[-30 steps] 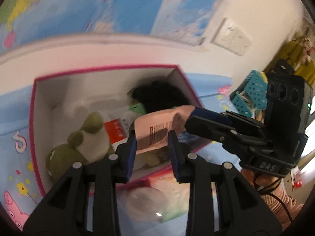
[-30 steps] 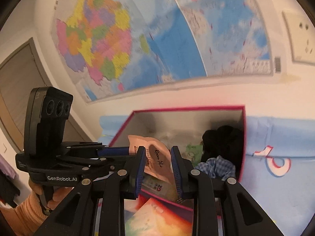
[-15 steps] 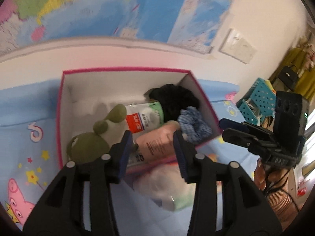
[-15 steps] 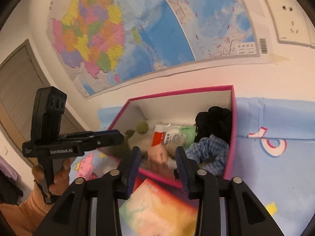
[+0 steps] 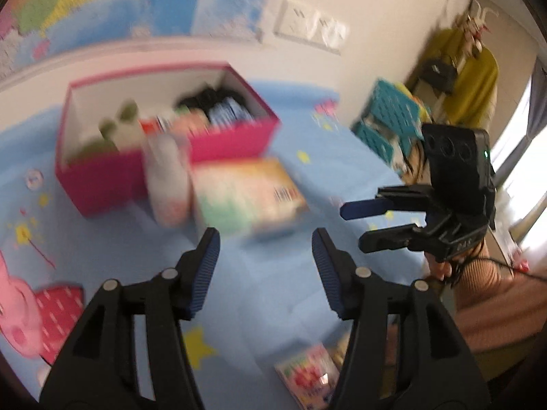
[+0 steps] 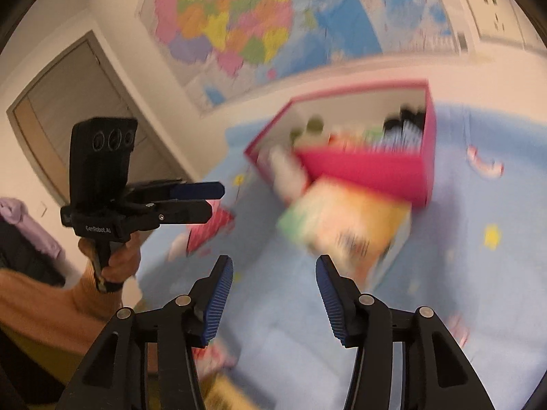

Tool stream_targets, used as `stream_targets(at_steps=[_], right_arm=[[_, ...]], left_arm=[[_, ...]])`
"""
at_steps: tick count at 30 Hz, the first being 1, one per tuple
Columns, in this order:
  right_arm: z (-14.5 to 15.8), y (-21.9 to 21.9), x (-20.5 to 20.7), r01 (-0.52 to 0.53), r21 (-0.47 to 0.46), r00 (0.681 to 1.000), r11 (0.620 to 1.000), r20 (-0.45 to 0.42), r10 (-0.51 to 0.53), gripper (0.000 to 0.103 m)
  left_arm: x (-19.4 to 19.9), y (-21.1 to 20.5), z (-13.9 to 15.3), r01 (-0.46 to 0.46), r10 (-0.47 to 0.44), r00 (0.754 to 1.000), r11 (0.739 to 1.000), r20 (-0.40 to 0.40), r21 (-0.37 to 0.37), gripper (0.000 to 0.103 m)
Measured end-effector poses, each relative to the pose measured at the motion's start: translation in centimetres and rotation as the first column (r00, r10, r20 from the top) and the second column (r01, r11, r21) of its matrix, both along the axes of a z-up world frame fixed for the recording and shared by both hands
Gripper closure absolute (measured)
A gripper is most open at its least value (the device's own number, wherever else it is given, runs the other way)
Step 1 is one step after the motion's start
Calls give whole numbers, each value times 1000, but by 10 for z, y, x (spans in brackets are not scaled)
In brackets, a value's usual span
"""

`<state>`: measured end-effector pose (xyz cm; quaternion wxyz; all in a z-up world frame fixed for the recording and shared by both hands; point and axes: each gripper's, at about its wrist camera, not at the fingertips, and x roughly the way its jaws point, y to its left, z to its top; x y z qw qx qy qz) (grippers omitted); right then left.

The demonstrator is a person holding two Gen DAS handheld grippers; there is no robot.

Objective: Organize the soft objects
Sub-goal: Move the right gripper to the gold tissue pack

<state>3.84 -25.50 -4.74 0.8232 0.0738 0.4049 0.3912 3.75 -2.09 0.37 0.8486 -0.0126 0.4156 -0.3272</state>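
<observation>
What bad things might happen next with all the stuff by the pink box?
1. The bottle stands right against the pink box; a passing claw could tip it.
2. The colourful packet by the box blocks a straight reach in.
3. The small packet near the blue cloth's front edge might get knocked off.

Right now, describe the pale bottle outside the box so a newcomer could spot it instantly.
Find the pink box on the blue cartoon-print cloth below the wall map. The bottle stands against the box's front wall, left of a flat colourful pack. It is the only upright, whitish, rounded thing there.
</observation>
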Motion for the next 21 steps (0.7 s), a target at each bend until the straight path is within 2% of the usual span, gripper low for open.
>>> stream_targets(at_steps=[4,9,10,12,18,21], right_arm=[[-29,-4,-26,-18,-42,996,999,-93,14,51],[-44,-4,-55,-63,-97,988,993,-147,48,49],[-45,-2,-61,-78,-115,988,990,-144,61,44],[-47,3,-72,-105,-146,987,984,-139,85,40],[-56,23,-97,-165,-264,984,950,-115,139,37],[-61,35,-103,-150,-332,989,931,-59,138,37]], left_arm=[[-36,-13,-27,88,-88,993,996,-79,-8,45],[-72,-30,-46,177,-172,976,984,-130,27,45],[-79,-32,-50,186,-179,975,981,-131,45,45],[-88,-34,-56,188,-177,974,980,-138,71,45],[-104,-31,-69,175,-158,971,981,-180,82,45],[-110,-31,-72,176,-157,971,980,-180,91,45]])
